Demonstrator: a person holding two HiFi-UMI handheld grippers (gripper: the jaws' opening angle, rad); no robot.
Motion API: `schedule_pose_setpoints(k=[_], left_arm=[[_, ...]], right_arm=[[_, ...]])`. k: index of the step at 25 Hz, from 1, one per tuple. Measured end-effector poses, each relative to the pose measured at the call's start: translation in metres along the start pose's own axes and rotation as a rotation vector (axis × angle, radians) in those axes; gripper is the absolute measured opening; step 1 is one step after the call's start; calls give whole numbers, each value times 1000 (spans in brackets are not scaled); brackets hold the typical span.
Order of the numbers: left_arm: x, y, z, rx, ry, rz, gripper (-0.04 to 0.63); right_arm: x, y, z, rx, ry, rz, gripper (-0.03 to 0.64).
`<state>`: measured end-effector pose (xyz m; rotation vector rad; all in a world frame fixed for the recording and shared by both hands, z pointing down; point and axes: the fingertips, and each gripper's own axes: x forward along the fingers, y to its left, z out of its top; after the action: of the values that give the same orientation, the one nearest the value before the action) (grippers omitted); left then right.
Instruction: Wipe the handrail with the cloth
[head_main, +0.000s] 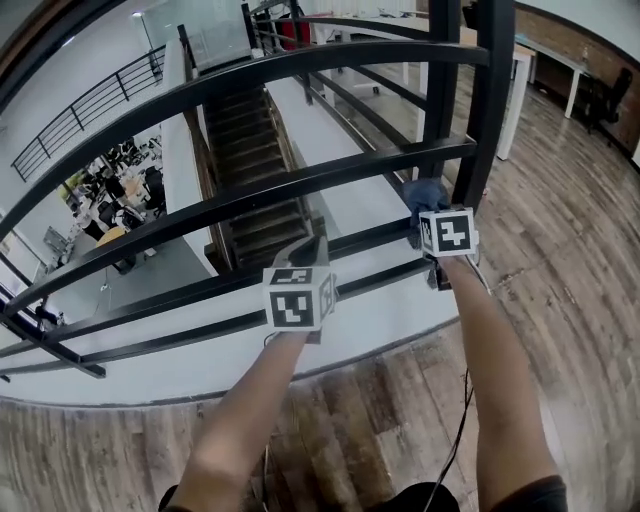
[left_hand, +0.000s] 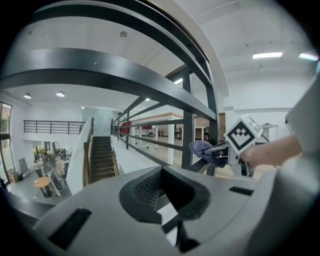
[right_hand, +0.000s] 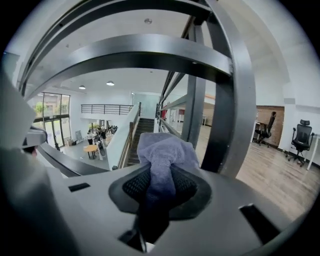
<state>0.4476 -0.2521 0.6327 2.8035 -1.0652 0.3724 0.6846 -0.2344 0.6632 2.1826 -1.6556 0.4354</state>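
Note:
A black metal handrail (head_main: 300, 72) with several horizontal bars runs across the head view, and a double upright post (head_main: 487, 100) stands at its right. My right gripper (head_main: 424, 212) is shut on a blue-grey cloth (head_main: 424, 193), held against a lower bar just left of that post. In the right gripper view the cloth (right_hand: 163, 150) bunches out of the jaws (right_hand: 160, 192), with the post (right_hand: 231, 100) close on the right. My left gripper (head_main: 312, 252) hangs at the lower bars to the left, shut and holding nothing (left_hand: 167, 192). From there I see the cloth (left_hand: 202, 148) by the post.
Beyond the railing a staircase (head_main: 245, 160) drops to a lower floor with desks and people (head_main: 112, 190). A white ledge (head_main: 380, 320) runs under the bars, and a wooden floor (head_main: 400, 400) lies on my side. An office chair (right_hand: 301, 137) and white tables (head_main: 545, 60) stand at the right.

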Motion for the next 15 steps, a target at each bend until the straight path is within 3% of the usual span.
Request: schedule_pose_setpoints(k=[3,8,11,15], left_arm=[[-4,3,2,-1,-15,0,-2],[-21,31,-2,48,-22,46,-2],[-50,60,-6,77,-63,66,-2],[-101,119,-12,17,-72,105,-2]], right_arm=[[-2,-24,8,-19,-52,-71,91],[-6,-10,17,-45,-99,-84,91],[-17,50,26,-119,-154,-19,91],[-31,165,52,-194,-208,108,91]])
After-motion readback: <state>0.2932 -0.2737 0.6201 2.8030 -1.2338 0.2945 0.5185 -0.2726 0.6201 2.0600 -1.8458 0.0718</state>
